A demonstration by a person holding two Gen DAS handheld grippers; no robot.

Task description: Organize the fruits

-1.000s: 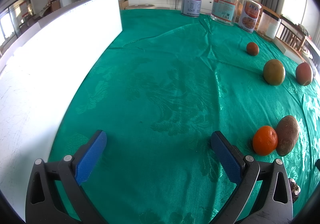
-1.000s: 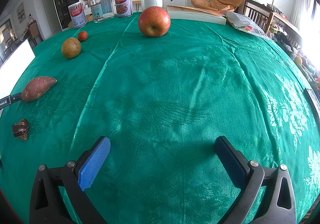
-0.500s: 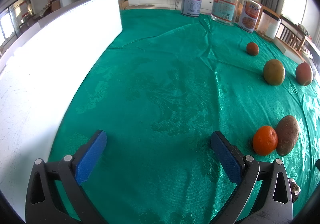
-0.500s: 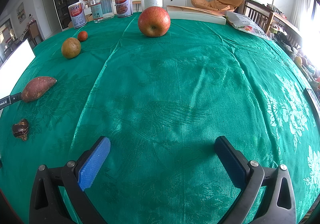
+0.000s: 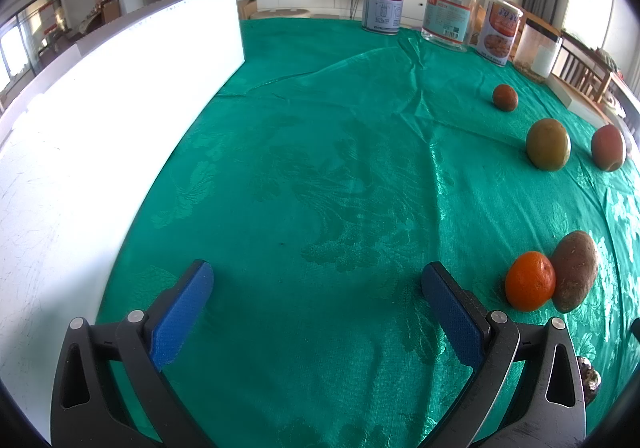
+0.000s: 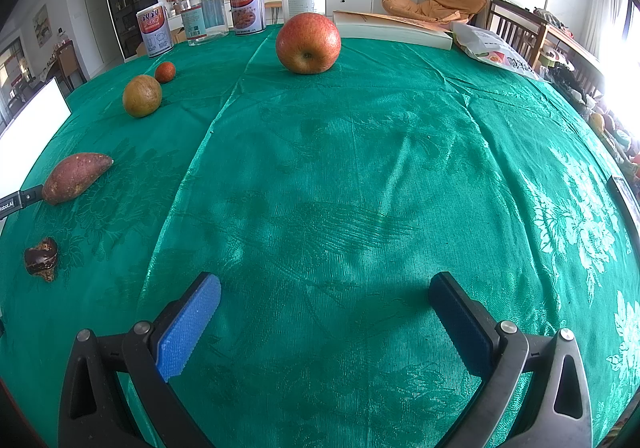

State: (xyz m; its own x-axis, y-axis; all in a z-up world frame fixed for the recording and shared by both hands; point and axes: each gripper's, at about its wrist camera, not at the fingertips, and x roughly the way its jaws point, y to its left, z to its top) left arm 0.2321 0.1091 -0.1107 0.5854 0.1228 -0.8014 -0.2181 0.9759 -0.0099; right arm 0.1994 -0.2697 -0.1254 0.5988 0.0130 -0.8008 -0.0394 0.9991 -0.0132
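Note:
My left gripper [image 5: 316,280] is open over bare green cloth, nothing between its blue pads. To its right lie an orange [image 5: 530,286] touching a sweet potato [image 5: 575,275]; farther off sit a green-brown round fruit [image 5: 547,144], a red apple [image 5: 608,147] and a small reddish fruit [image 5: 505,97]. My right gripper [image 6: 326,290] is open and empty too. Ahead of it stands the apple [image 6: 308,42]; at left are the round fruit [image 6: 141,95], small reddish fruit [image 6: 165,72], sweet potato [image 6: 75,177] and a chestnut [image 6: 41,258].
A large white board [image 5: 100,120] lies along the left of the green tablecloth [image 5: 340,168]. Cans and jars [image 5: 452,22] stand at the far edge, with a flat box [image 6: 392,33] and a snack bag [image 6: 496,50] at the back right. The left gripper's tip [image 6: 20,200] shows at the left edge.

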